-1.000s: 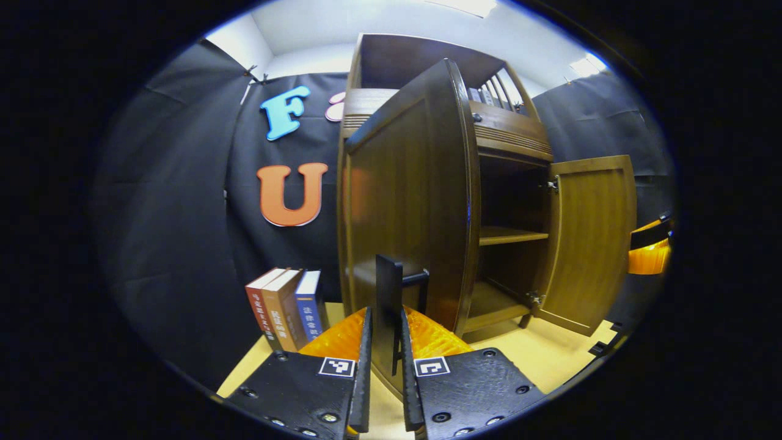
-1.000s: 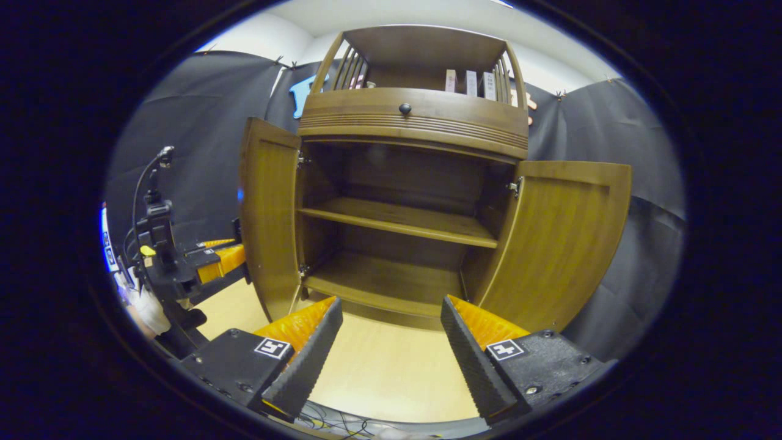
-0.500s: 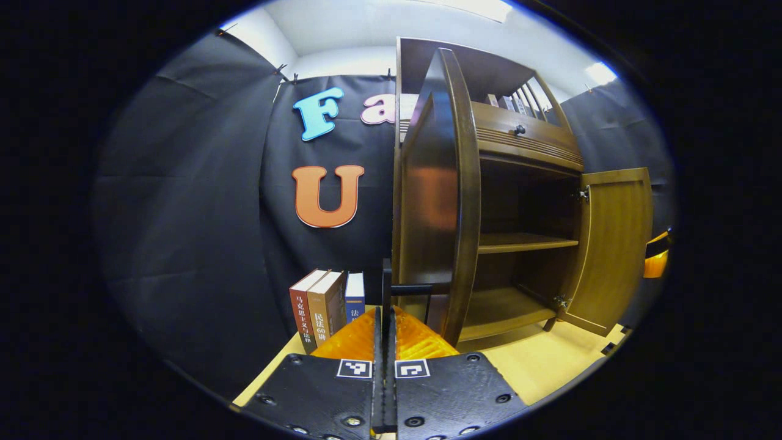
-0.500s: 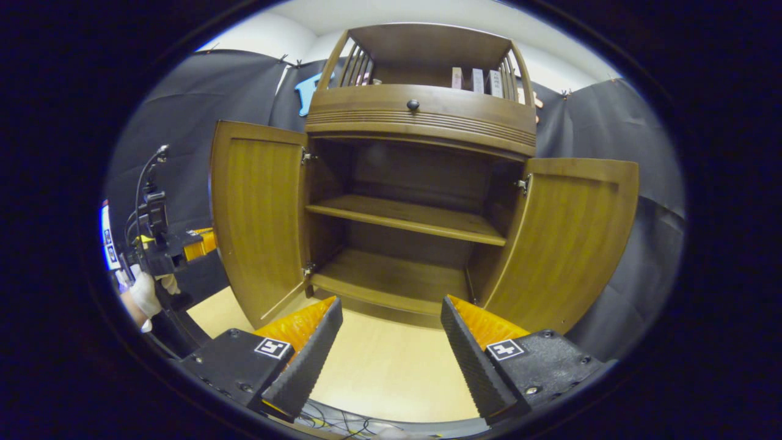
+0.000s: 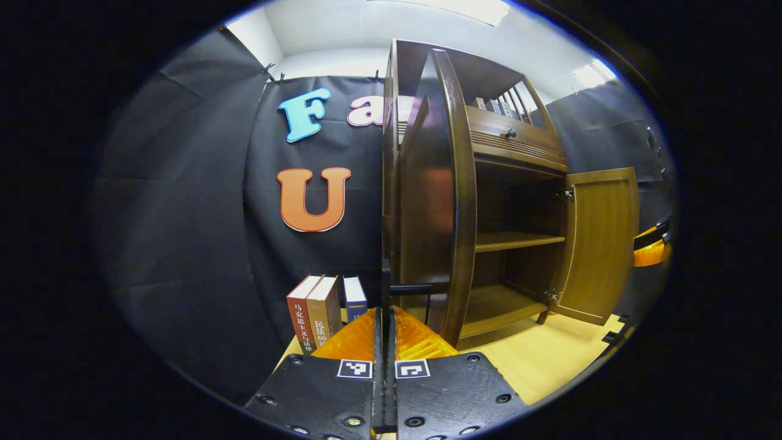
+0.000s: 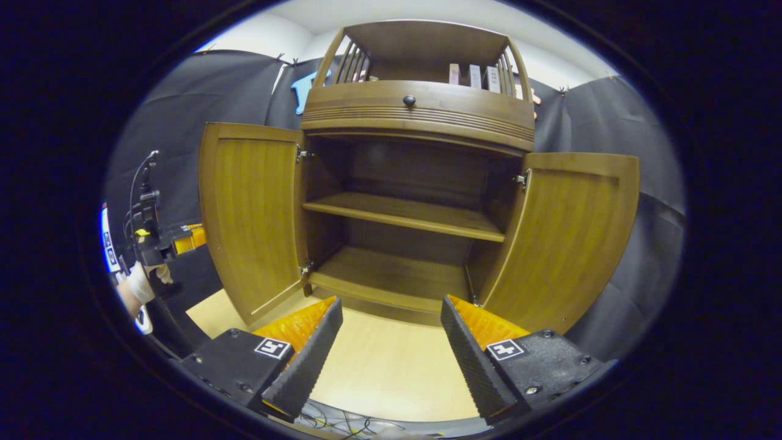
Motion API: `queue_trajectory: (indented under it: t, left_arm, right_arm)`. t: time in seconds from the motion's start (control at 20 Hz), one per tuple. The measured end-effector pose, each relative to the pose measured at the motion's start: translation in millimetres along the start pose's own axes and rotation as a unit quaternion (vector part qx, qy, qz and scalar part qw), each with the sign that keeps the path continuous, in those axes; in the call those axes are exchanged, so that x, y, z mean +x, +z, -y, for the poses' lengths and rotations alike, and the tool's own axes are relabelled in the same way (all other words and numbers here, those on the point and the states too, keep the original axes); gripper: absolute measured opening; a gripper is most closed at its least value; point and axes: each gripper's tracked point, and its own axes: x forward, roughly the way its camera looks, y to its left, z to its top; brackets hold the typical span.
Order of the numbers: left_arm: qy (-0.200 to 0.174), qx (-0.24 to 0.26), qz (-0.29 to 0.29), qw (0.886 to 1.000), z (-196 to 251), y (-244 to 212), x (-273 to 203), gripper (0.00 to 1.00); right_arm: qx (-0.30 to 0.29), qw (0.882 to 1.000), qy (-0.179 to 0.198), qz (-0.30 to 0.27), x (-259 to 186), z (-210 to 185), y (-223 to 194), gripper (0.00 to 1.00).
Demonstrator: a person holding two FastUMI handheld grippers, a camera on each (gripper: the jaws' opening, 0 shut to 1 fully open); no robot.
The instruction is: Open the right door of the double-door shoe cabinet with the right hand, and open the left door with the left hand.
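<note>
Now left gripper pinching left door handle; right gripper spread, cabinet at 12 o'clock; overswing may strain hinge

Rightmost book half hidden behind the left tongs (title cut off)
</note>
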Motion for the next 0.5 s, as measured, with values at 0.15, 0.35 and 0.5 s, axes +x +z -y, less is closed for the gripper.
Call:
queue_trajectory:
  t: [0.15, 0.35, 0.5]
  left_arm:
    - [-0.033, 0.006, -0.003, 0.999, -11, 1, 2, 0.00]
    - [-0.078, 0.021, -0.007, 0.997, -9, 2, 2, 0.12]
    - [-0.083, 0.029, -0.018, 0.996, -19, -7, -5, 0.23]
  right_arm:
    - [-0.001, 1.000, 0.002, -0.003, 0, 0, 0, 1.00]
    - [-0.001, 1.000, 0.003, -0.010, 0, 0, -1, 1.00]
    - [-0.004, 1.000, 0.007, -0.015, -1, -1, -3, 1.00]
